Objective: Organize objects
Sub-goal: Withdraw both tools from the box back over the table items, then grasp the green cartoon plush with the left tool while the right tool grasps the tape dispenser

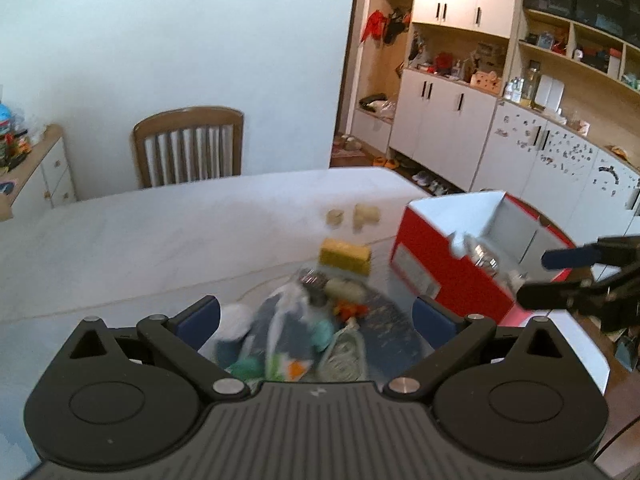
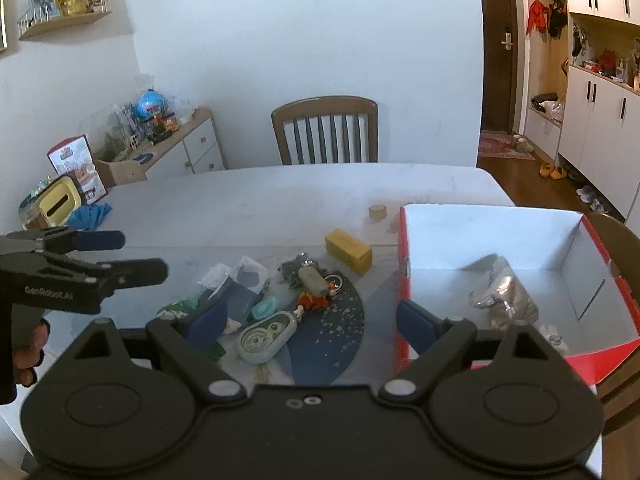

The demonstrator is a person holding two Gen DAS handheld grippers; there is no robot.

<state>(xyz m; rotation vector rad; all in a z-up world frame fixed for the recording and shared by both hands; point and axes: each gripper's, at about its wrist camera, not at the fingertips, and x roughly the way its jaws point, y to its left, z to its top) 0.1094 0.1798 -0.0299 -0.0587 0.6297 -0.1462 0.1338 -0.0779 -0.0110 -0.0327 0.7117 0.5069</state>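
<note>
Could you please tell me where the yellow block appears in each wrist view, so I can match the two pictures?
Left wrist view: the yellow block sits right of centre, just left of the red box.
Right wrist view: the yellow block sits at centre, again just left of the red box.
Shared landmark: the wooden chair behind the table.

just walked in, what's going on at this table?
A person is tidying small items into a red box on the white table. Both tools are open and empty: the left hand-held gripper hovers over the pile of clutter, and the right hand-held gripper sits between that pile and the box. A crumpled silver bag is already in the box; the yellow block is still on the table.
</note>
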